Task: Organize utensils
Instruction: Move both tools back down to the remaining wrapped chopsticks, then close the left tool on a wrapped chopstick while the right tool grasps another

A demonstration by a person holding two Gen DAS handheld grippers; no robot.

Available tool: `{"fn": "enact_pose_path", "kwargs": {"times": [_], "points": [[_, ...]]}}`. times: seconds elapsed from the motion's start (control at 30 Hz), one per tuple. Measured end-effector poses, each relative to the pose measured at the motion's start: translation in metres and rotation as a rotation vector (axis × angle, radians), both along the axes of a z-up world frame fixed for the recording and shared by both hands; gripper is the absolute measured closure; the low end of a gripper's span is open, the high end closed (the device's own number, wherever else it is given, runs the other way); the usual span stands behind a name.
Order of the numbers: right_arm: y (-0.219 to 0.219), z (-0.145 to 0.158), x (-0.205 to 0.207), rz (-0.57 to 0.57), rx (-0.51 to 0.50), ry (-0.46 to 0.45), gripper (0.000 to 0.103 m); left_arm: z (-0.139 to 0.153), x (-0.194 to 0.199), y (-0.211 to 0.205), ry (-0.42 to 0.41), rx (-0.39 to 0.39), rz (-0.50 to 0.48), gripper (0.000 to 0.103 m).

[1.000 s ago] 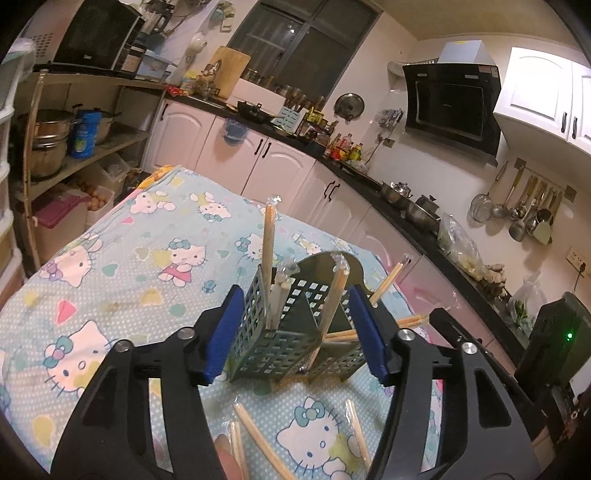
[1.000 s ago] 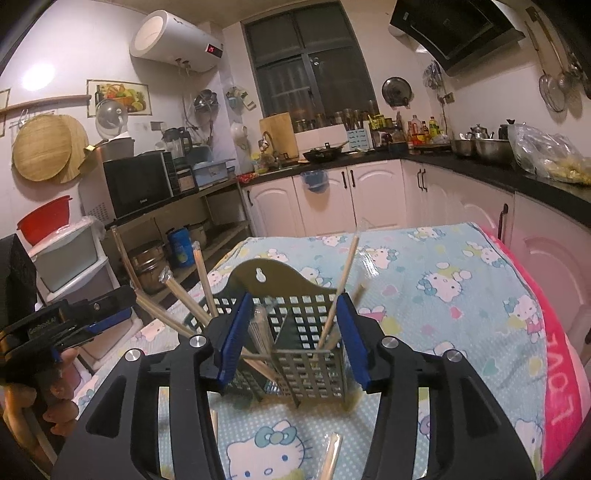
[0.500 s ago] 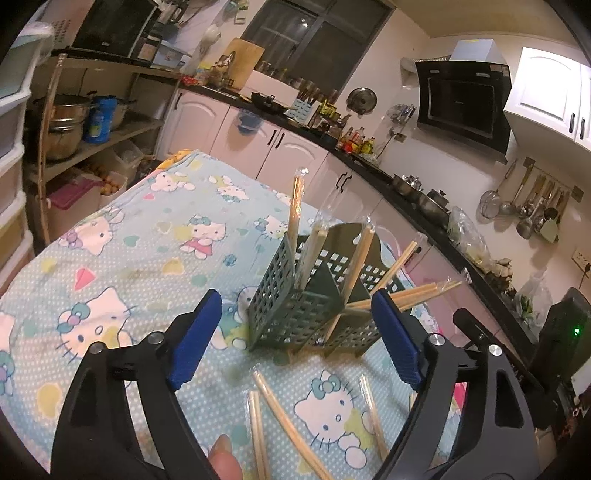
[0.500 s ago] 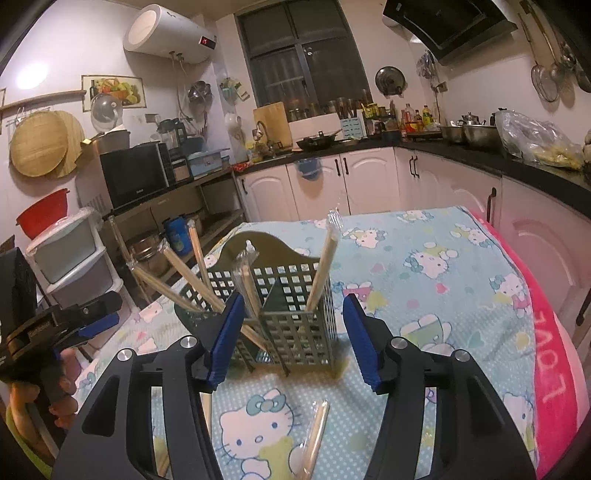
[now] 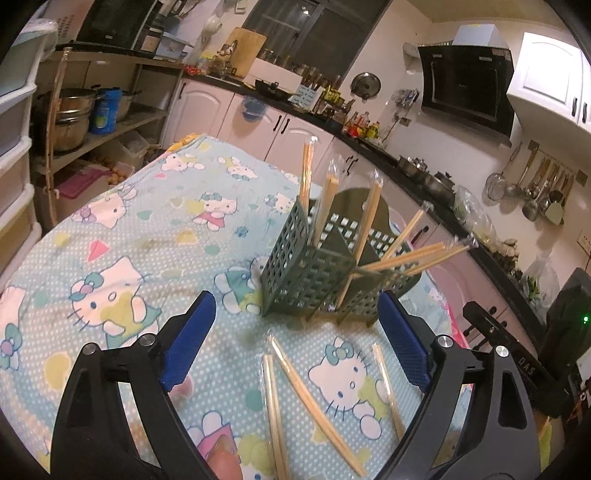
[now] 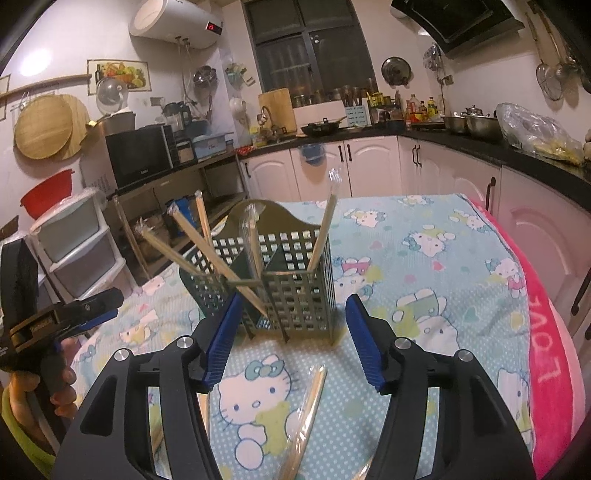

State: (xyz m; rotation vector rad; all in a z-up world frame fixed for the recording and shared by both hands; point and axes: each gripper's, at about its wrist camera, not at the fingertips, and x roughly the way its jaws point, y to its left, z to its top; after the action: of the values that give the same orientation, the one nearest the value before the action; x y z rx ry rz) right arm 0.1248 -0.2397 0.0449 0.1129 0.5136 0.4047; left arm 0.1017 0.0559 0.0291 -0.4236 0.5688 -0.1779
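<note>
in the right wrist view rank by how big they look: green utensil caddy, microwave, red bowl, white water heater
Largest to smallest as they appear:
1. green utensil caddy, though it sits nearest the camera, which inflates it
2. microwave
3. white water heater and red bowl look about alike; too close to rank, and the bowl is partly hidden

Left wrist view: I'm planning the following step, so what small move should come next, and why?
Probably lower the left gripper onto the nearest wrapped chopsticks lying on the tablecloth. Its jaws have just been opening, nothing sits between them, and several wrapped pairs lie loose in front of the green holder, which already holds others.
</note>
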Motion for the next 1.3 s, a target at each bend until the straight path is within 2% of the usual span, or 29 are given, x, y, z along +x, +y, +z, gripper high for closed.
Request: {"fn": "enact_pose_path", "kwargs": {"times": [0.37, 0.57, 0.7, 0.83, 1.07, 1.17, 1.3], "points": [[0.0, -0.015, -0.005, 0.021, -0.029, 0.051, 0.047, -0.033, -0.01, -0.017, 0.09, 0.054, -0.031, 0.025], [0.002, -0.027, -0.005, 0.037, -0.05, 0.089, 0.047, -0.051, -0.012, -0.027, 0.153, 0.078, -0.066, 0.05], [0.004, -0.035, -0.004, 0.052, -0.067, 0.113, 0.047, -0.063, -0.011, -0.03, 0.192, 0.083, -0.083, 0.077], [0.007, -0.043, -0.001, 0.061, -0.089, 0.138, 0.047, -0.073, -0.006, -0.029, 0.224, 0.078, -0.091, 0.09], [0.016, -0.064, 0.017, 0.072, -0.13, 0.22, 0.049, -0.084, 0.013, -0.034, 0.287, 0.117, -0.081, 0.091], [0.021, -0.077, 0.032, 0.057, -0.167, 0.27, 0.057, -0.091, 0.024, -0.032, 0.309, 0.113, -0.076, 0.09], [0.024, -0.096, 0.055, 0.042, -0.16, 0.355, 0.061, -0.09, 0.034, -0.032, 0.317, 0.139, -0.084, 0.087]]}}
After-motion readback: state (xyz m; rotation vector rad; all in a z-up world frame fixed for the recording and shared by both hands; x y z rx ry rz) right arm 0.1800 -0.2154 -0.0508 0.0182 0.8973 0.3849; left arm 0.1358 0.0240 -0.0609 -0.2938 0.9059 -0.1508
